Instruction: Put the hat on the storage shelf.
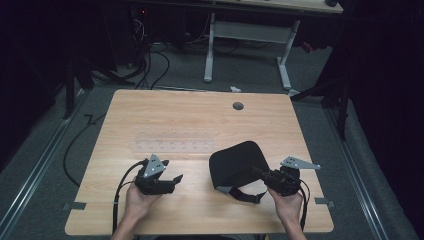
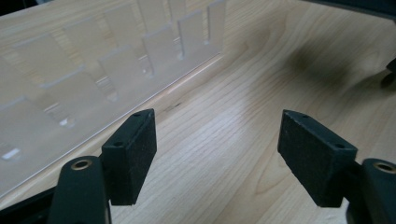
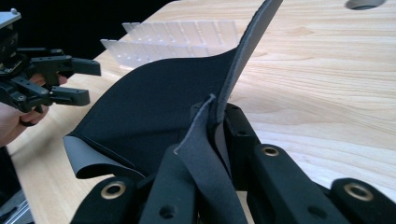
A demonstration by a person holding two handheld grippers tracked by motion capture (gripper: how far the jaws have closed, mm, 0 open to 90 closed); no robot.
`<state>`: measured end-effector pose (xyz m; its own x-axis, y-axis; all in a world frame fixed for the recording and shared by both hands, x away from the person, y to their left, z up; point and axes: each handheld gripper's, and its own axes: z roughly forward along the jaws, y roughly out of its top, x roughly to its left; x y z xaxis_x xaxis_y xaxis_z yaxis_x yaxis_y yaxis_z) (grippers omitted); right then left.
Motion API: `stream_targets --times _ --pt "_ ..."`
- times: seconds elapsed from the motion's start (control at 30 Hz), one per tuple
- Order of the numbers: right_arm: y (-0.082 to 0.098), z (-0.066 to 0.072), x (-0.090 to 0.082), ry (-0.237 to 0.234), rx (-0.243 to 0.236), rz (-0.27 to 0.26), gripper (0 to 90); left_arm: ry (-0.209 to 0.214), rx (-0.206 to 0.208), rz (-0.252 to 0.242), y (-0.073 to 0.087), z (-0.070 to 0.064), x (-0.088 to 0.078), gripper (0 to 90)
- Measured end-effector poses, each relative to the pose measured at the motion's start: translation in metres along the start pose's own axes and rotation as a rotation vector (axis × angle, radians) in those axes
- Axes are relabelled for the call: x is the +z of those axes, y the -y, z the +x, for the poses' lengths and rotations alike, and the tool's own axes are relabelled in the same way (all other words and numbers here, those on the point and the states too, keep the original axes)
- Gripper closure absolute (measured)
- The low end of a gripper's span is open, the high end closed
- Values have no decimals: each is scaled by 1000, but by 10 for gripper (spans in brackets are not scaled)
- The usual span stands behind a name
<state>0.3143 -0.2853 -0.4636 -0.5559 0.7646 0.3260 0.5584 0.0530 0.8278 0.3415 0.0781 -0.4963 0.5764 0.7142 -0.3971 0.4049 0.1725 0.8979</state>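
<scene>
right tongs (image 3: 212,135) clamped on black fabric pouch (image 1: 235,162), left tongs (image 2: 217,154) apart, empty.

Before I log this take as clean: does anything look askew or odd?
Only the black pad: pinched at one edge by the right gripper, it is lifted and folded, its grey underside showing, not flat on the table.

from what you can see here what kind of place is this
Probably a lab or recording workspace, not a home: a bare wooden table with a cable hole, tangled cables on grey carpet, and a second desk frame behind in a dark room.
</scene>
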Motion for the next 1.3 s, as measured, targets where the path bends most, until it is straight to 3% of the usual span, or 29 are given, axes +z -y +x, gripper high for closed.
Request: stream_targets --times 0.47,0.8,1.3 --pt "-7 17 21 -59 -11 39 844 90 32 46 0 -24 6 266" --pt "-10 24 32 -76 -13 79 844 110 50 48 2 -32 7 254" --pt "-16 34 45 -95 -24 134 842 109 96 66 8 -37 11 254"
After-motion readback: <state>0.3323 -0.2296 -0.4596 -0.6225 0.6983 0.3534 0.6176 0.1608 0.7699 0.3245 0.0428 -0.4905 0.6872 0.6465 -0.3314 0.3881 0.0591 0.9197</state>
